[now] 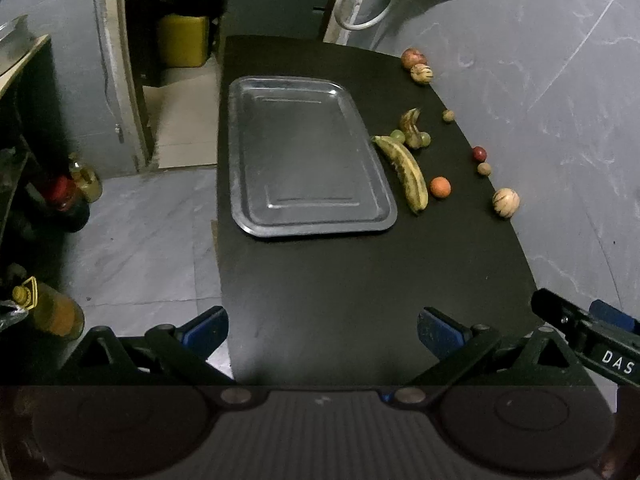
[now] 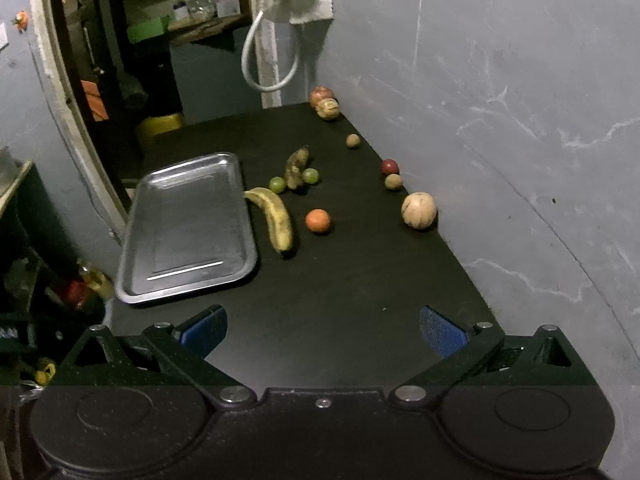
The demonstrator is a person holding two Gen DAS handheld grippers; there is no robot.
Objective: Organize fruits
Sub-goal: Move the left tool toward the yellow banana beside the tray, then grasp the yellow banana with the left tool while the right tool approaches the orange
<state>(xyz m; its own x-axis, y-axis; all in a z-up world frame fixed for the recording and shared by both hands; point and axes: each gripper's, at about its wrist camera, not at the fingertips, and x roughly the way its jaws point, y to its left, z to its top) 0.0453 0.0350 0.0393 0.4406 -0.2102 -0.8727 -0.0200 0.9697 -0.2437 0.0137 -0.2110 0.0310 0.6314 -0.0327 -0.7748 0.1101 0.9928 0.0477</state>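
An empty metal tray lies on the black table. Right of it lies a long banana, with a darker short banana and two green fruits behind. An orange fruit, a striped round fruit, a red fruit and several other small fruits sit toward the wall. My left gripper is open near the table's front edge, holding nothing. My right gripper is open too and empty; its body shows in the left wrist view.
A grey marbled wall runs along the table's right edge. A white hose loop hangs behind the table. Bottles and a yellow container stand on the floor to the left.
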